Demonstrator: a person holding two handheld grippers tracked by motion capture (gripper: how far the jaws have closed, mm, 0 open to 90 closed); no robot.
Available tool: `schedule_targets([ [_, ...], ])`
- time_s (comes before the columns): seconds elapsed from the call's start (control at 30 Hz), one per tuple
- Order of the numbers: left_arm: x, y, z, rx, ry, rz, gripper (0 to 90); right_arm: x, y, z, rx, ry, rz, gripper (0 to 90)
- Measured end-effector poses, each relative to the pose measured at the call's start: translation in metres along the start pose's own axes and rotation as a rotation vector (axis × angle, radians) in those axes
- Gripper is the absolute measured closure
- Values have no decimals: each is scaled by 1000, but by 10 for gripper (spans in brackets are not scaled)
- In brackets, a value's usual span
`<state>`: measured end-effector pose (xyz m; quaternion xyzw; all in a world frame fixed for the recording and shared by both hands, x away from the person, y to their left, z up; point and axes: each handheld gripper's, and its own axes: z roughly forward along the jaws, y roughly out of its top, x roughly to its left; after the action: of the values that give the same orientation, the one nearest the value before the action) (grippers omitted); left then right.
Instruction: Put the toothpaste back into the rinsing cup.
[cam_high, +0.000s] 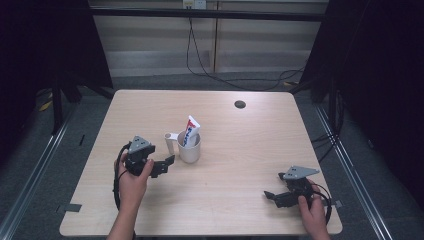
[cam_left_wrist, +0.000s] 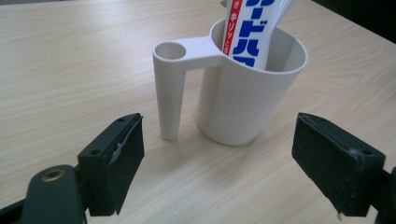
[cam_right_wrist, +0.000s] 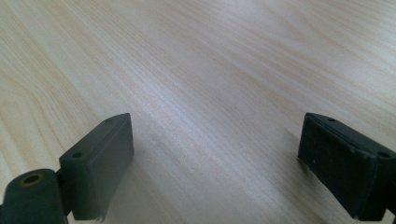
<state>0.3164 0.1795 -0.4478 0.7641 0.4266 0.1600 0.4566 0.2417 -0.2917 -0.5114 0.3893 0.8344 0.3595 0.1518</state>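
Observation:
A white cup (cam_high: 189, 148) (cam_left_wrist: 247, 93) with a hollow tube-shaped handle (cam_high: 170, 141) (cam_left_wrist: 170, 86) stands near the table's middle. A red, white and blue toothpaste tube (cam_high: 190, 130) (cam_left_wrist: 254, 28) leans upright inside it. My left gripper (cam_high: 164, 165) (cam_left_wrist: 217, 158) is open just left of the cup, its jaws pointing at the cup and handle with nothing between them. My right gripper (cam_high: 272, 196) (cam_right_wrist: 217, 163) is open low over bare wood at the front right, apart from the cup.
The light wooden table (cam_high: 240, 165) has a dark round cable hole (cam_high: 240, 104) at the back right. Black cables (cam_high: 215, 75) trail on the floor behind it. Dark curtains hang on both sides.

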Motion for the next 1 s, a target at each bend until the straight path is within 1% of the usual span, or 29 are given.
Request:
schedule_targets([
  [0.13, 2, -5, -1, -2, -1, -2, 172, 0, 0, 0, 0, 0, 0, 99],
  [0.4, 8, -17, -3, 16, 6, 4, 172, 0, 0, 0, 0, 0, 0, 99],
  [0.5, 12, -22, -5, 27, 9, 12, 173, 0, 0, 0, 0, 0, 0, 99],
  [0.53, 12, -24, -5, 24, 12, 2, 173, 0, 0, 0, 0, 0, 0, 99],
  [0.57, 14, -25, -6, 33, 15, 10, 174, 0, 0, 0, 0, 0, 0, 99],
  [0.6, 15, -26, -6, 30, 16, 5, 175, 0, 0, 0, 0, 0, 0, 99],
  [0.67, 17, -28, -8, 36, 17, 11, 175, 0, 0, 0, 0, 0, 0, 99],
  [0.8, 19, -33, -9, 39, 23, 12, 175, 0, 0, 0, 0, 0, 0, 99],
  [0.83, 20, -34, -9, 49, 20, 23, 175, 0, 0, 0, 0, 0, 0, 99],
  [0.93, 22, -38, -9, 49, 25, 23, 175, 0, 0, 0, 0, 0, 0, 99],
  [1.0, 24, -41, -10, 64, 21, 38, 175, 0, 0, 0, 0, 0, 0, 99],
])
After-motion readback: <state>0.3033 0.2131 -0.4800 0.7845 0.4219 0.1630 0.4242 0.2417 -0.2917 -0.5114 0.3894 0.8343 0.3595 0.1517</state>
